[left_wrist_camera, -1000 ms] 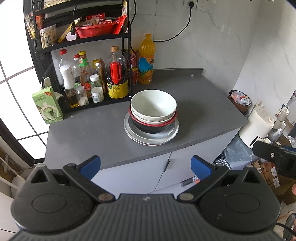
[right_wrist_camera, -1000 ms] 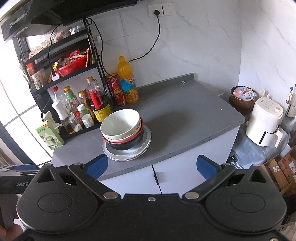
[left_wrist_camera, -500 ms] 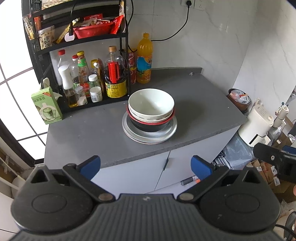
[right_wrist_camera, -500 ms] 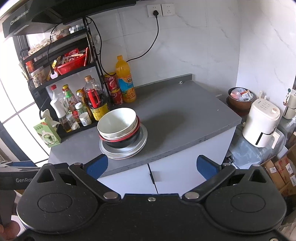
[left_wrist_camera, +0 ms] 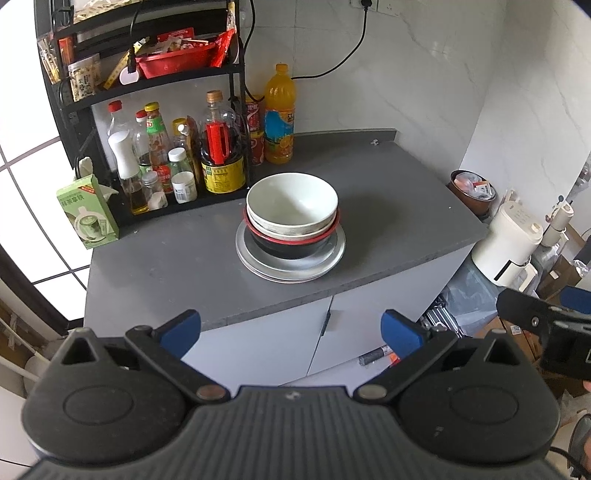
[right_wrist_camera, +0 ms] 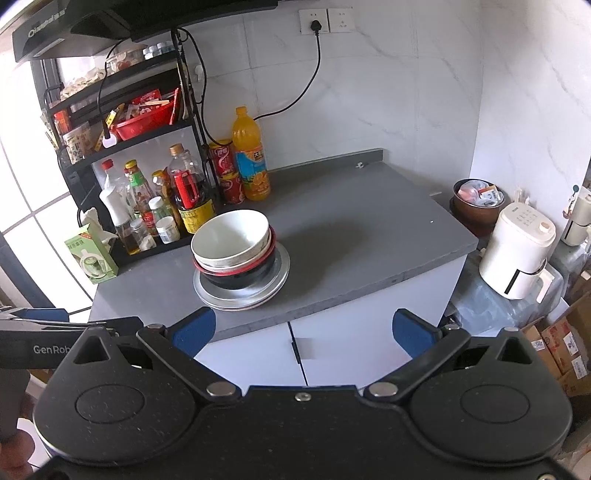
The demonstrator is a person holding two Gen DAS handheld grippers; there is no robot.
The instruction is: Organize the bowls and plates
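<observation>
On the dark grey bench in the corner of a small kitchen, the dishes stand in one stack near the middle of the top: a white bowl nests in another pale bowl, that in a red-rimmed black bowl, and all rest on a pair of metal plates. The stack sits towards the left in the right wrist view, with a wide bare stretch of bench to its right. Behind it, against the white marble-patterned wall, a black wire rack holds sauce bottles on the lower shelf and a red basket of packets above. An orange drink bottle and red cans stand just beside the rack, and a green carton sits at the bench's left end near a bright window. A black cable runs up to a wall socket. Below the top are pale grey cabinet doors. To the right of the bench, lower down, are a white appliance, a brown bin and cardboard boxes.

The left gripper and the right gripper are both held in front of the bench, well short of the stack, each with its blue-padded fingers spread wide apart and nothing between them.
</observation>
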